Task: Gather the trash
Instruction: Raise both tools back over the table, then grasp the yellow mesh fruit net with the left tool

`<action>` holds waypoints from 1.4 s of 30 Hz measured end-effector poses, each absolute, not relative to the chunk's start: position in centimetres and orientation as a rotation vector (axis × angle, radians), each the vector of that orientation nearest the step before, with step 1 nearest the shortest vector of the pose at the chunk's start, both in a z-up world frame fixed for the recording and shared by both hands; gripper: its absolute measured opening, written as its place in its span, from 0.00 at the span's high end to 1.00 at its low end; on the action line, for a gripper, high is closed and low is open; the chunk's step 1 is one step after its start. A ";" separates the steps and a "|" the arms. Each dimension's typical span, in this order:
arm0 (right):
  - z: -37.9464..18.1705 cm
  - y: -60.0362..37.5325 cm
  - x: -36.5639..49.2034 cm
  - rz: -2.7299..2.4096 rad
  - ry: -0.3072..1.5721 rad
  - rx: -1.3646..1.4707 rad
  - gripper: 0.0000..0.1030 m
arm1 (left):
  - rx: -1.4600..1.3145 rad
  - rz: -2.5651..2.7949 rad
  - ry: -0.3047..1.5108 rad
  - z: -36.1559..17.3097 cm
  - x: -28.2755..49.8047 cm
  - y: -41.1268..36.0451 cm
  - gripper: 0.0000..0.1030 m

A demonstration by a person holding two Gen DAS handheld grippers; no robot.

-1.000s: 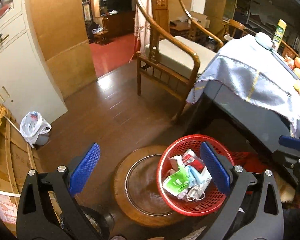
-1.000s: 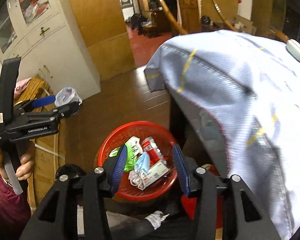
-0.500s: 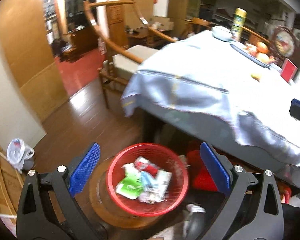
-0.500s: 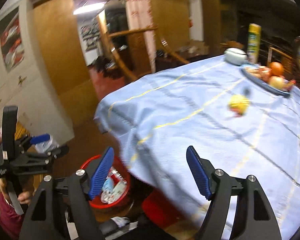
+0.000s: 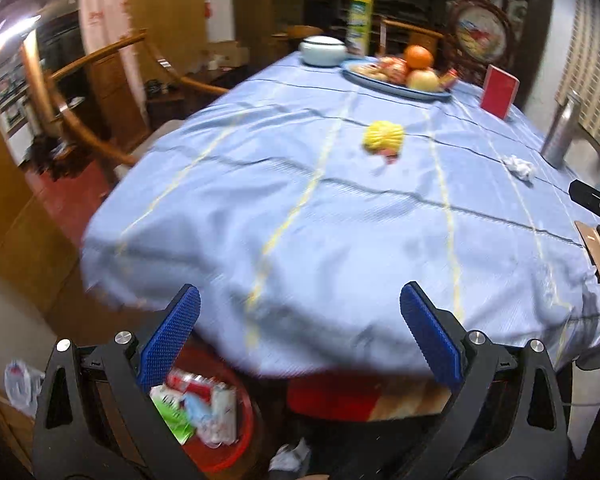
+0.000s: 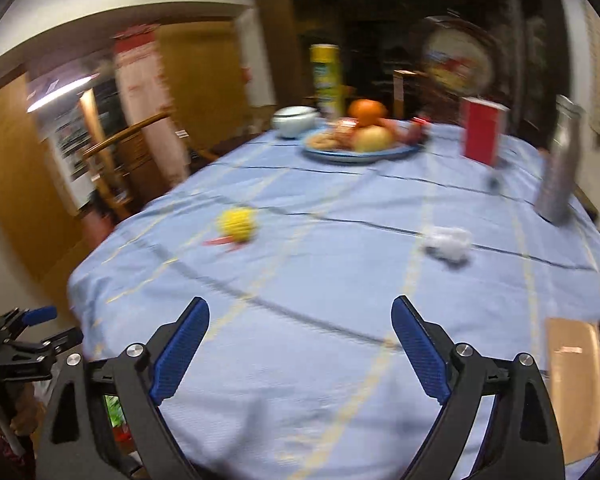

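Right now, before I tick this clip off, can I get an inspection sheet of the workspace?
Surface: table under a blue tablecloth.
Job's things: yellow wrapper and white crumpled tissue on the cloth; red basket of trash on the floor.
Clutter: fruit plate, red box, metal bottle, yellow can, white bowl.
Grippers: left hand-held gripper open, empty; right hand-held gripper opening, empty.
Cables: nothing seen.
Surroundings: wooden chair.

Table [image 6: 300, 360] bears yellow wrapper [image 6: 238, 224], white tissue [image 6: 448, 242].

Wooden armchair [image 5: 100, 92] beside blue-clothed table [image 5: 300, 220]; red floor [image 5: 64, 196].
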State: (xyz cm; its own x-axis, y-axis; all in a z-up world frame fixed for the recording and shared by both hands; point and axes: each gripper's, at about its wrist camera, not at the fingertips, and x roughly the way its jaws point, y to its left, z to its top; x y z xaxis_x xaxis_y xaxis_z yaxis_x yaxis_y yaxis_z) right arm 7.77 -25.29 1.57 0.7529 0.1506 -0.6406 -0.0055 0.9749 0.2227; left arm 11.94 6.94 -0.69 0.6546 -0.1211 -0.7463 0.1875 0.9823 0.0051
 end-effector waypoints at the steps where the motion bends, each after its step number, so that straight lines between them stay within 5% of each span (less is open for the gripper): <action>1: 1.2 -26.5 8.4 0.061 0.723 0.222 0.11 | 0.096 -0.184 0.845 -0.7 12.8 6.1 0.07; 21: -2.4 -36.6 18.3 -0.165 0.764 0.334 0.09 | 0.067 -0.268 0.974 -3.3 33.3 -6.2 0.07; 42: -7.0 -34.6 22.0 -0.164 0.920 0.250 0.09 | 0.168 -0.242 0.990 -6.2 34.5 -8.2 0.05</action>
State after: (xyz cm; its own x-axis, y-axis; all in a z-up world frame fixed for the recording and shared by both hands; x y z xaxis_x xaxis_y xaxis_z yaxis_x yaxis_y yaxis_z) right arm 21.97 -34.59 -7.04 0.5964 -0.0337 -0.8020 0.2459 0.9587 0.1426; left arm 34.48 -8.17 -6.24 0.5256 -0.1251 -0.8415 0.2769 0.9604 0.0302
